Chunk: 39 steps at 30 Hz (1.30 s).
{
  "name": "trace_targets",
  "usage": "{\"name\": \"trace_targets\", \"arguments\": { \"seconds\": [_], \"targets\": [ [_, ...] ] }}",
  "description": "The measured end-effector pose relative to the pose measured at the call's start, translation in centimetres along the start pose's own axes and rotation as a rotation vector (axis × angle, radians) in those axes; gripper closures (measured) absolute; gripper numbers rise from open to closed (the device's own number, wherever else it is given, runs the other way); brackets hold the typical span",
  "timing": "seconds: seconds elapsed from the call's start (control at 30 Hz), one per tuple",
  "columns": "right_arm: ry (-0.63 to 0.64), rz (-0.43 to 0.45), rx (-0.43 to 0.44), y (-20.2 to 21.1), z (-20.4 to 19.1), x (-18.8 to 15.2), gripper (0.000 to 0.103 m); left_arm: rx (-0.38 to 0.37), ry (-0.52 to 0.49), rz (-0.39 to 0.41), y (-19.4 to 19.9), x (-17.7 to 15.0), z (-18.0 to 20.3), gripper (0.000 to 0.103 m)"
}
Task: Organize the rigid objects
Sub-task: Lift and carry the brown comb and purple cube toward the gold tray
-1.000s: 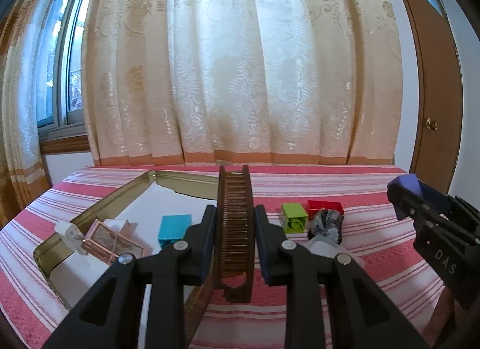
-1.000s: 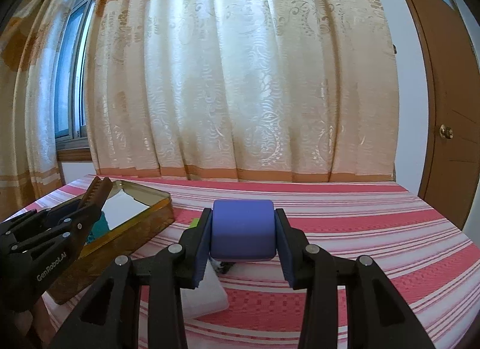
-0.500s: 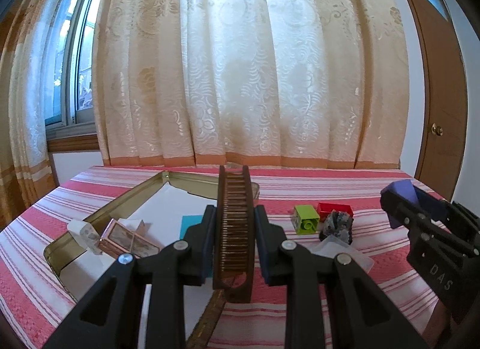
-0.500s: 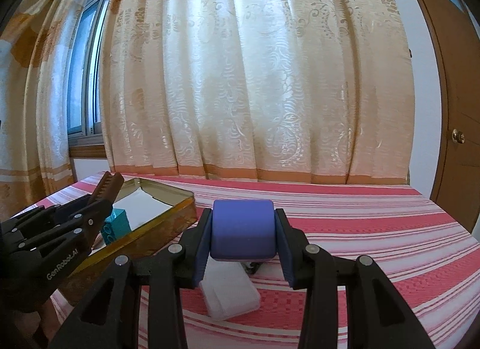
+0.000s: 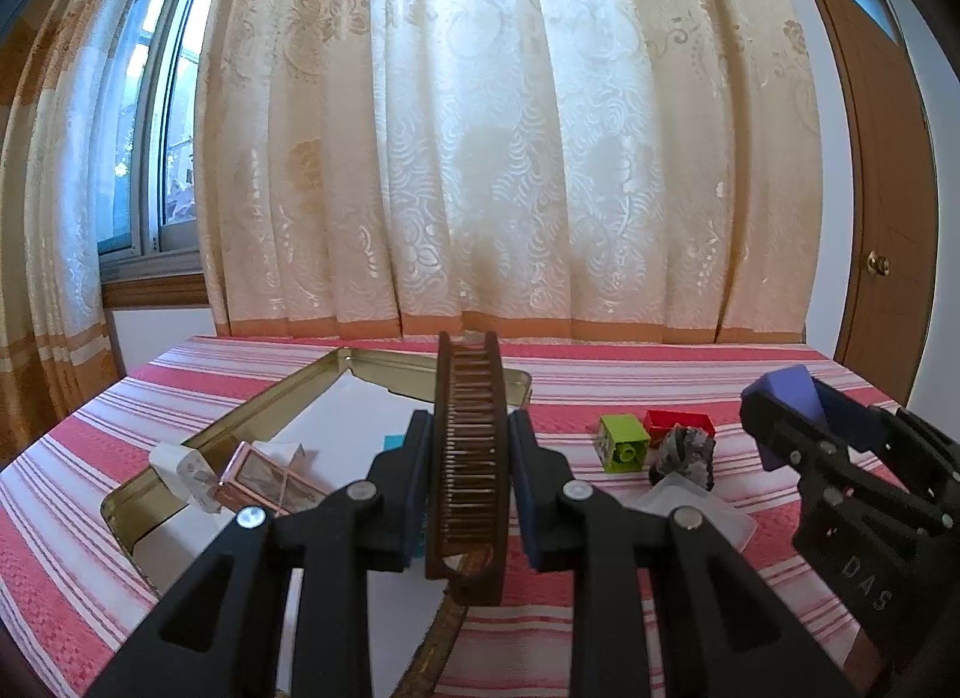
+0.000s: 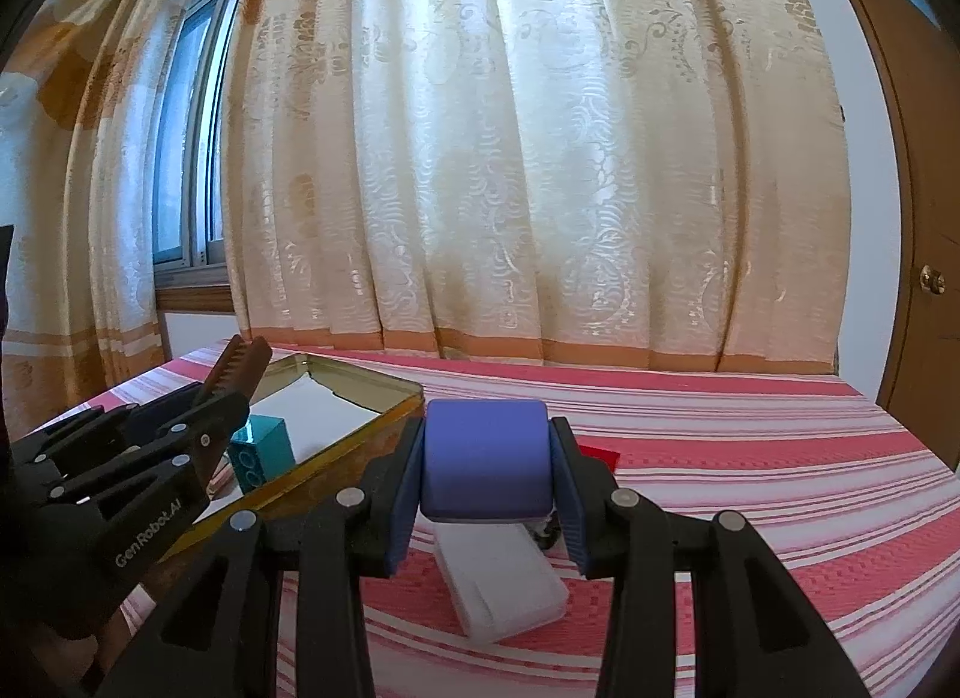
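1. Left hand-held gripper (image 5: 469,479): clamped on a brown comb (image 5: 469,446), held edge-up by its near end, with the far end reaching over the gold tin (image 5: 198,440).
2. Right hand-held gripper (image 6: 485,482): clamped on a blue block (image 6: 485,461) with rounded corners, gripped across its two flat side faces and held above the bench (image 6: 750,458).
3. Gold tin: open and paper-lined; inside it lie a teal box (image 6: 259,452), a small white item (image 5: 183,473) and a pink-framed clear case (image 5: 267,479).
4. Loose on the striped bench cover: a green brick (image 5: 624,441), a red brick (image 5: 681,421), a grey rough lump (image 5: 684,452) and a white flat case (image 6: 501,584), the last directly below the blue block.
5. Handling, comb: judged light and stiff, but thin; a grip at one end leaves a long overhang, so it may swing or twist. The solid spine is the safer hold, since the teeth look fine and breakable.
6. Handling, block: judged light, rigid and smooth; the flat faces suit the pads, while the rounded edges could slip.
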State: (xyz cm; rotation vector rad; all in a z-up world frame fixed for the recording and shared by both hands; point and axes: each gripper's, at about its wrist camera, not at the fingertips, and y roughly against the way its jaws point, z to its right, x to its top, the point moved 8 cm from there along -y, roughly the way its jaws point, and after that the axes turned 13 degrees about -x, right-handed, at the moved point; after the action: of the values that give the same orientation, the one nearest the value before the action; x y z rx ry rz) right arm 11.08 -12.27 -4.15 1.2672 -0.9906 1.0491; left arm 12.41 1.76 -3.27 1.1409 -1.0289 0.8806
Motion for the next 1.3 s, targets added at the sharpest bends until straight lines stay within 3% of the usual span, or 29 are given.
{"name": "trace_targets", "arguments": {
  "seconds": [1.3],
  "targets": [
    [0.023,0.003,0.071,0.4,-3.8,0.1,0.060,0.031,0.041,0.027,1.4,0.1,-2.9,0.079]
  ]
}}
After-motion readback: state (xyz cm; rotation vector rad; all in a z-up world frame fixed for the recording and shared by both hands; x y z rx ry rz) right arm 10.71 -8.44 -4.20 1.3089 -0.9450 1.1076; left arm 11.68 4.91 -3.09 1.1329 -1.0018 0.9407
